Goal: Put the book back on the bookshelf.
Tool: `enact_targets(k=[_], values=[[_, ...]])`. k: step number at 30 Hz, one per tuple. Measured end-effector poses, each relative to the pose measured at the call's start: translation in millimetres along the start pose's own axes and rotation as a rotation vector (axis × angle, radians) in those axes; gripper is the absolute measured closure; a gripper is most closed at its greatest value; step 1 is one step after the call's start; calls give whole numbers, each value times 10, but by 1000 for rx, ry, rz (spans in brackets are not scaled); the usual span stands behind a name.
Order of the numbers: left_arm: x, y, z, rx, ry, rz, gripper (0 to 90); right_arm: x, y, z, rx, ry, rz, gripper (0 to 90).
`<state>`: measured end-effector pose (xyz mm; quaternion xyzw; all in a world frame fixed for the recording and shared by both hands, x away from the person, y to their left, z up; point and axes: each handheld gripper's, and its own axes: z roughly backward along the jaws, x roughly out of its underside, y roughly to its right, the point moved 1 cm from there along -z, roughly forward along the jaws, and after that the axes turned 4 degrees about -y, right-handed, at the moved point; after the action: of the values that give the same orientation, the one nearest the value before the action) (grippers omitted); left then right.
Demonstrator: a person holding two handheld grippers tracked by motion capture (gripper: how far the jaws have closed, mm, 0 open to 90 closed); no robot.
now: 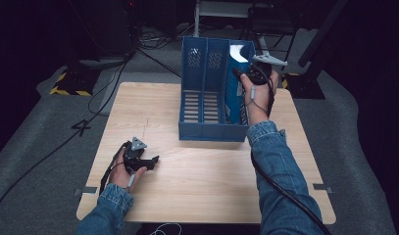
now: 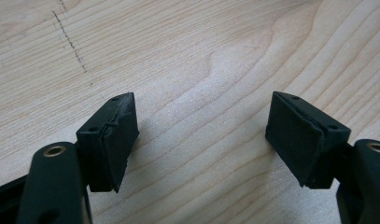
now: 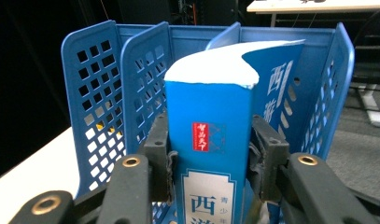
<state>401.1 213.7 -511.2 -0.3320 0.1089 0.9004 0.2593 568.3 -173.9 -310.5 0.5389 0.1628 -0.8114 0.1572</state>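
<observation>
Standing at the near edge of the bench [image 1: 197, 191], I note the left gripper [image 1: 149, 160] lying low on the bare wood at the person's left, well apart from the work. Its fingers [image 2: 114, 140] are spread wide with nothing between them; I judge it parked out of the way, since the job in hand needs one hand.

Farther across, the right gripper [image 3: 208, 154] has its fingers [image 3: 267, 158] clamped on the spine of a blue book [image 3: 208, 121], one pad on each cover. The book stands upright, spine toward the person, in the right-hand compartment of the blue file rack [image 1: 202, 93] at the far middle of the bench. Gripping the spine keeps the pages together and the book vertical between the dividers.

The book's top pokes above the rack walls, and its front cover curls open toward the right wall. I judge the book is being lowered into the slot; whether it rests on the rack floor cannot be told.
</observation>
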Motion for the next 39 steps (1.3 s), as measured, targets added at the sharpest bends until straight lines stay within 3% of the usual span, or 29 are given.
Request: enact_targets(k=[3,12,19,27,30,31,33,39], values=[[0,1,0,0,0,1,255,63,36,-20,-18,10,-32,591],[4,6,2,-2,2,1,256,125,-10,58,24,-11,18,596],[6,8,3,-2,2,3,256,361,-101,97,42,6,24,596],[6,8,3,-2,2,3,256,373,-77,-61,90,9,18,598],[6,8,3,-3,1,3,256,352,-72,-137,77,20,-5,590],[6,8,4,-3,2,2,256,337,-105,-155,90,11,14,588],[7,7,4,-3,3,1,256,338,-146,-168,108,5,35,585],[16,11,13,0,0,-5,256,392,-143,-81,111,-11,22,582]])
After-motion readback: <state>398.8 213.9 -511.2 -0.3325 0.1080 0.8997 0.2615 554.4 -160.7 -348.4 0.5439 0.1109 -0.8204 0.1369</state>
